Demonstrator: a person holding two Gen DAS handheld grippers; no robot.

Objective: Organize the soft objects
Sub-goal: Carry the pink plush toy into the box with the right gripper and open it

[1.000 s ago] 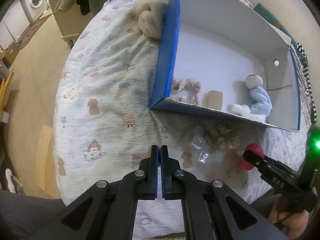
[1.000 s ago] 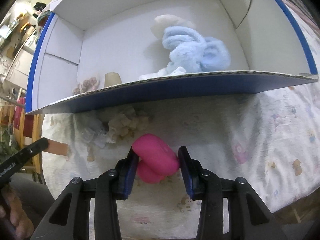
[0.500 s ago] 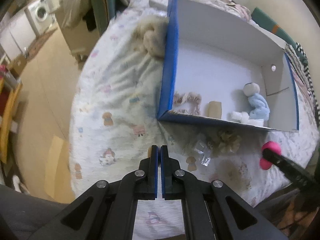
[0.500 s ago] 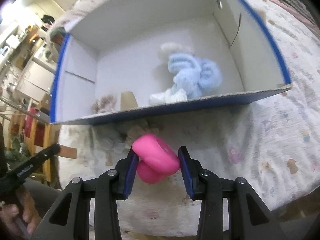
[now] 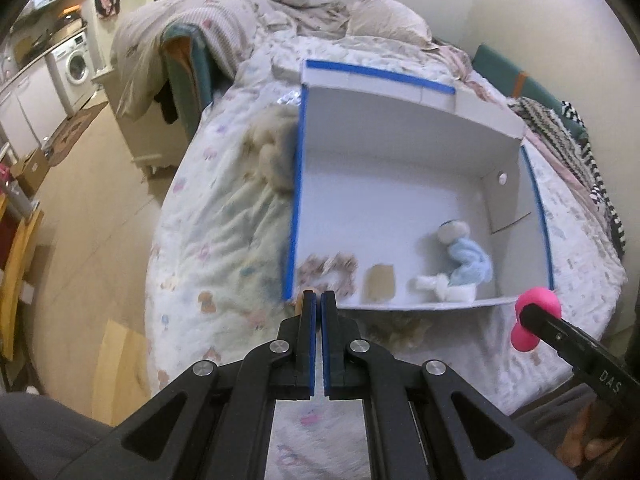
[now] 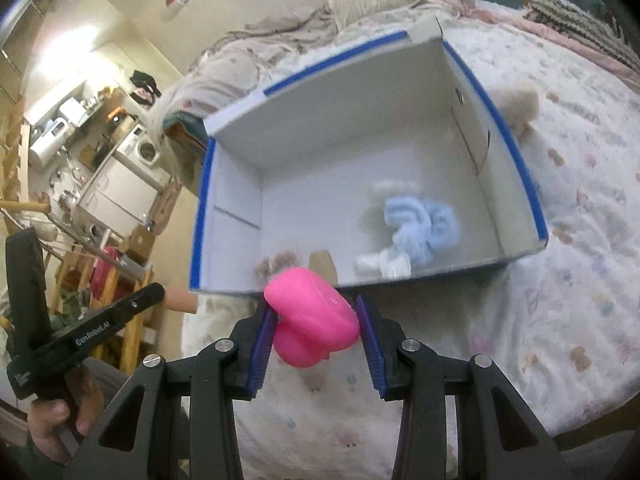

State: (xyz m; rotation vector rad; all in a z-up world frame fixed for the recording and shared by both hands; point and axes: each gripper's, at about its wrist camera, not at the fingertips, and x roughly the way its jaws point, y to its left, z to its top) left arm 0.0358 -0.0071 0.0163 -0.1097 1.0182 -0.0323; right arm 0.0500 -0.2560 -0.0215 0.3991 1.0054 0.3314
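A white box with blue edges lies open on the bed. Inside it are a light blue plush, a white soft piece, a tan piece and a frilly scrunchie. My right gripper is shut on a pink soft toy, held above the bed just in front of the box's near wall. My left gripper is shut and empty, raised before the box's near left corner.
A beige fluffy item lies against the box's left side. A beige scrunchie lies on the printed bedspread before the box. Another cream plush sits right of the box. The bed edge drops to the floor on the left.
Both grippers have risen and pulled back, so the whole box now shows. The pink toy has been lifted from the bedspread toward the box's near wall.
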